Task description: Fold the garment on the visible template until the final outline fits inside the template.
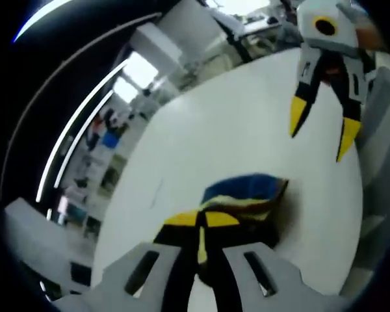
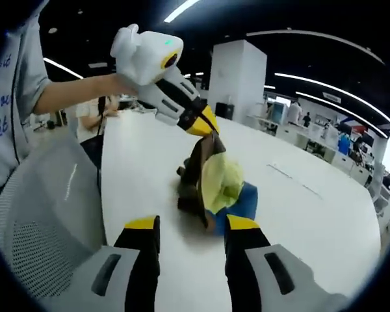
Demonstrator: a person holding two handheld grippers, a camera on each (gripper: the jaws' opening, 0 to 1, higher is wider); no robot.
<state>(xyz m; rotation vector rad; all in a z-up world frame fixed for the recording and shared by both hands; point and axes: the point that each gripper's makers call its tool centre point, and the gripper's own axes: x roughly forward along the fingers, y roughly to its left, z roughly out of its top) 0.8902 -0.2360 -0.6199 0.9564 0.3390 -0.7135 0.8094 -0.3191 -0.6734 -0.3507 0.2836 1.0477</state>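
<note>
The garment (image 2: 216, 185), a bunched heap of brown, pale yellow and blue cloth, lies on the white table (image 2: 299, 214), one edge lifted off the surface. The left gripper (image 2: 207, 123) pinches that raised brown edge, its yellow tips closed on the fabric; in the left gripper view the cloth (image 1: 247, 195) sits right at its jaws. The right gripper (image 2: 192, 227) hovers just short of the heap with jaws spread and nothing between them. A mesh chair (image 2: 39, 214) stands beside the table.
</note>
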